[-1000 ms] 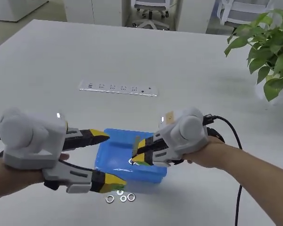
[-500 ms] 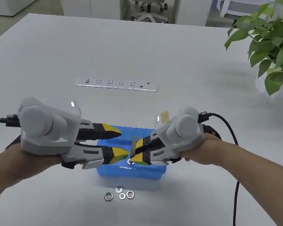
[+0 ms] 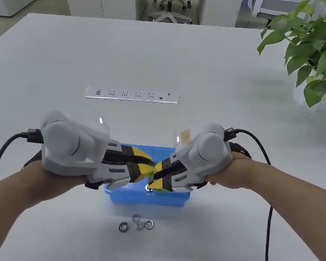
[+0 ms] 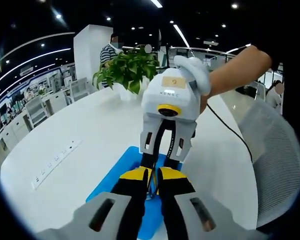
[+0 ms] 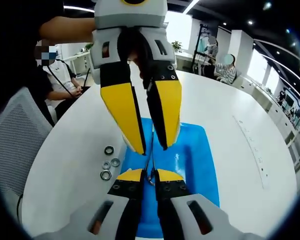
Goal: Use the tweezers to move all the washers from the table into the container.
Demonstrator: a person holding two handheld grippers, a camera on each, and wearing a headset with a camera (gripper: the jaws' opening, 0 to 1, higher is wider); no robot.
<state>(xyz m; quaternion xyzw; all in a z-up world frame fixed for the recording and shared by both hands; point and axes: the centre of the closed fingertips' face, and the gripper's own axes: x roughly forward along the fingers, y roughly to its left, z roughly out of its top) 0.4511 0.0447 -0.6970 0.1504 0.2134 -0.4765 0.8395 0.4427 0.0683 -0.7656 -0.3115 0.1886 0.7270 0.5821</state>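
In the head view, the left gripper and the right gripper are seen tip to tip at the centre of the frame, above the blue container. Four washers are seen on the table just below the container's near wall, towards the bottom of the frame, outside it.

In the left gripper view, that gripper's yellow tips are drawn close together at bottom centre, with the thin metal of the tweezers between them. Whether the metal is actually pinched cannot be told. The right gripper is met head-on at the centre.

In the right gripper view, the jaws at bottom centre are clenched on the tweezers, which run upward into the narrow gap between the left gripper's jaws coming down from the top. The washers are seen left of centre, on the table beside the container's edge. No washer can be made out on the visible blue floor.

The task is judged barely begun: the tweezers appear to be in the middle of being settled between the grippers, and all four washers are left to be moved.
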